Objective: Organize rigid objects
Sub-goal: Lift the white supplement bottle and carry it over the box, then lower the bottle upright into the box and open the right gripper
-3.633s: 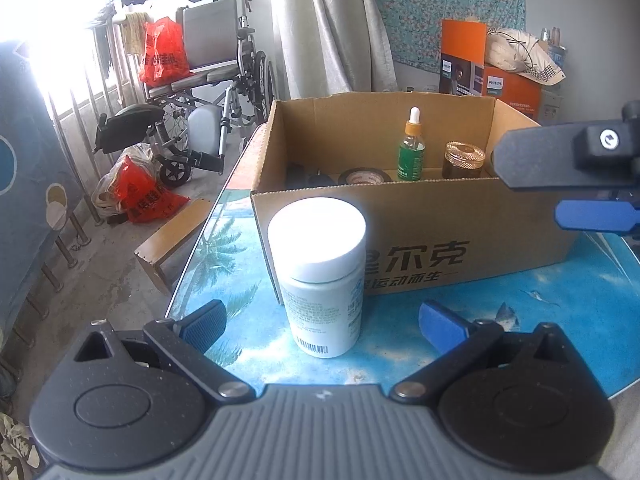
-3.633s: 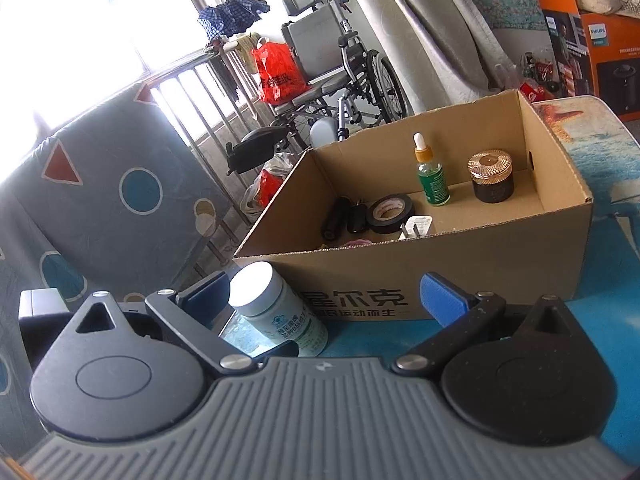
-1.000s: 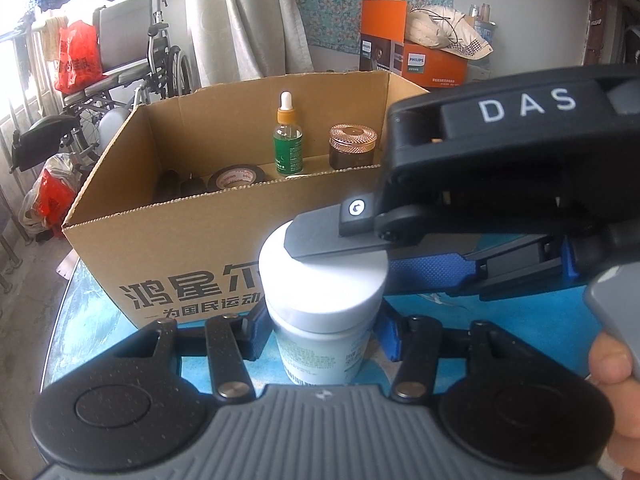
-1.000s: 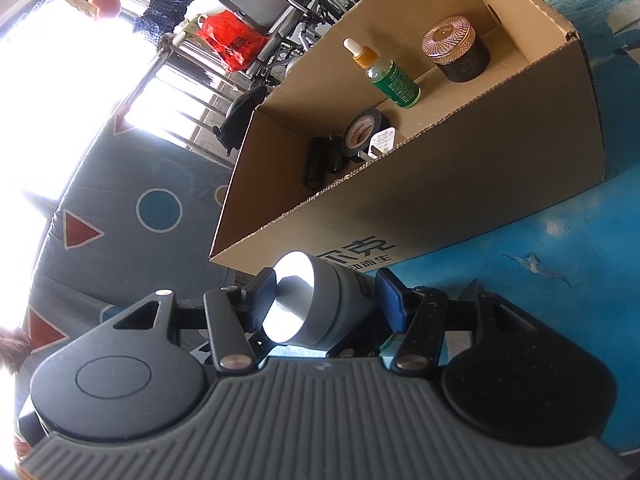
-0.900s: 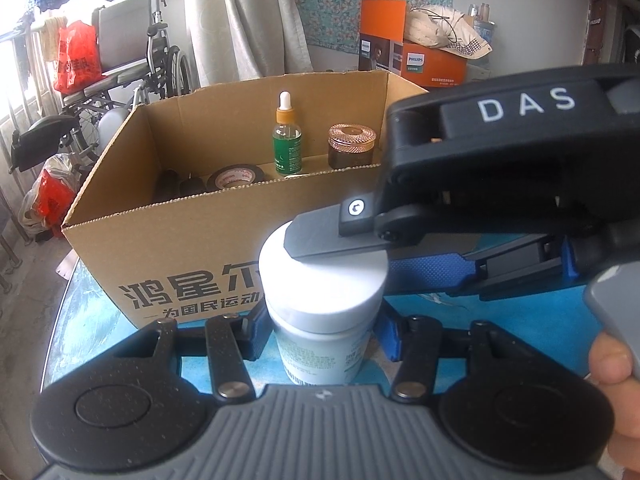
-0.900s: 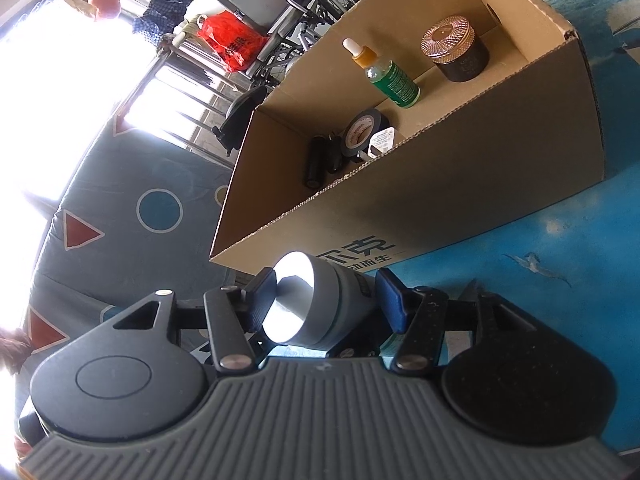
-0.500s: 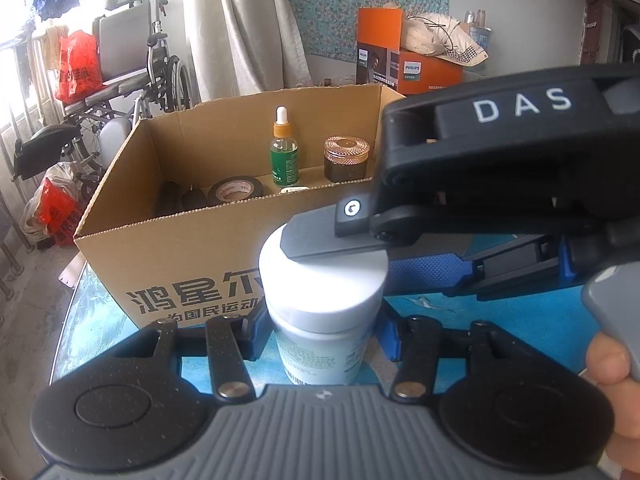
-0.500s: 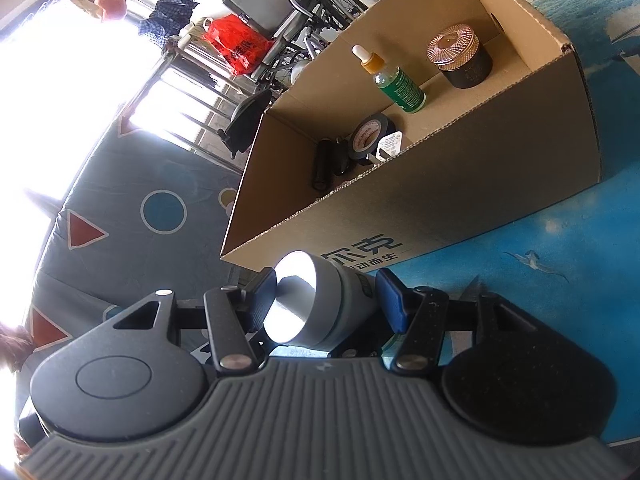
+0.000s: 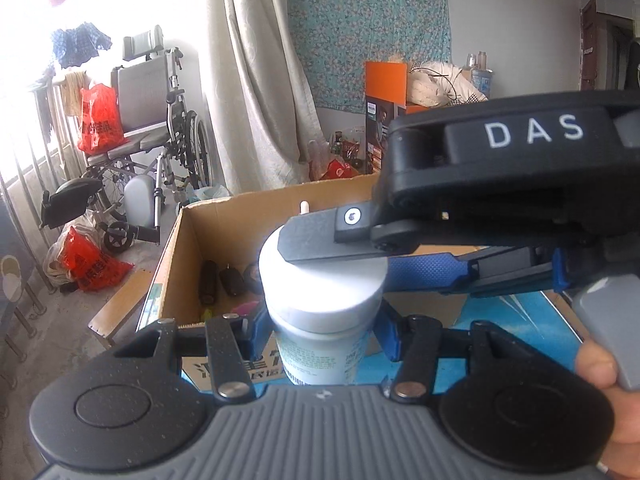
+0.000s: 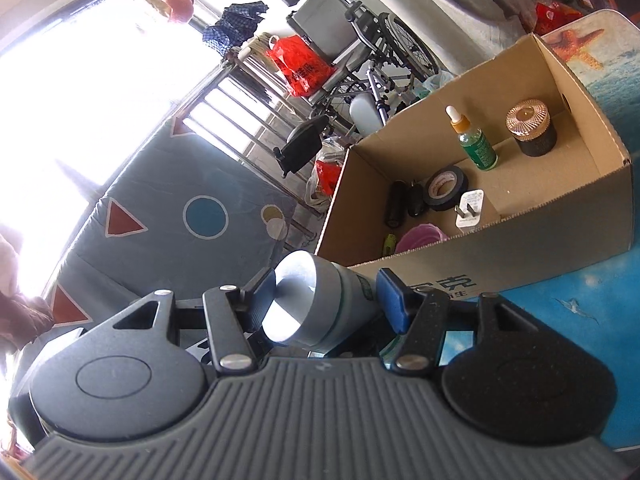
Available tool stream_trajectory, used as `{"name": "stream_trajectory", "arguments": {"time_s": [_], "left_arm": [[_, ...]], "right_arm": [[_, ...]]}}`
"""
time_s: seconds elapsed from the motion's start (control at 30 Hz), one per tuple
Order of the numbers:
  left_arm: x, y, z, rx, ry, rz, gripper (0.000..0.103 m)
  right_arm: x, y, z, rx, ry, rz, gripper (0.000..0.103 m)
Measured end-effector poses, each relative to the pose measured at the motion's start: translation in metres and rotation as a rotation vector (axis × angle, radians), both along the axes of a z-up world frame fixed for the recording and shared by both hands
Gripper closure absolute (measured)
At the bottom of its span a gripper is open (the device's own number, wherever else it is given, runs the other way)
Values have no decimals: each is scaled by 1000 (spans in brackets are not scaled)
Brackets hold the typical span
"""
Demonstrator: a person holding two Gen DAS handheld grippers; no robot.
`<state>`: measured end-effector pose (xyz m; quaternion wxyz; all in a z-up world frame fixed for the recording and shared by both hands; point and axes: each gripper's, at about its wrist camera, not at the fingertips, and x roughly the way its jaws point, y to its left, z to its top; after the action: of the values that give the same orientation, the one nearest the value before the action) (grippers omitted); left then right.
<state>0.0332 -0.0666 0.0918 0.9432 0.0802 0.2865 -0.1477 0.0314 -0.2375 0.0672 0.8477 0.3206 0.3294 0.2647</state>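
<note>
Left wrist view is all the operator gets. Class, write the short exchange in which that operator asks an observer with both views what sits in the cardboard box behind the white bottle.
Operator: The white bottle hides most of the cardboard box. What is the white tip poking up behind it?
Observer: It is the top of a green dropper bottle, which is standing upright.
Operator: Is anything beside it?
Observer: Yes. A dark jar with a copper-coloured lid stands upright next to it, toward the box's end wall.
</note>
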Motion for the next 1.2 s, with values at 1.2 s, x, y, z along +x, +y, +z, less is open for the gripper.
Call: {"name": "stream_trajectory", "arguments": {"time_s": [1.2], "left_arm": [[181,-104,-79,-18,358,-133,49]], "right_arm": [[160,-88,-50,-278,101,-89,48]]}}
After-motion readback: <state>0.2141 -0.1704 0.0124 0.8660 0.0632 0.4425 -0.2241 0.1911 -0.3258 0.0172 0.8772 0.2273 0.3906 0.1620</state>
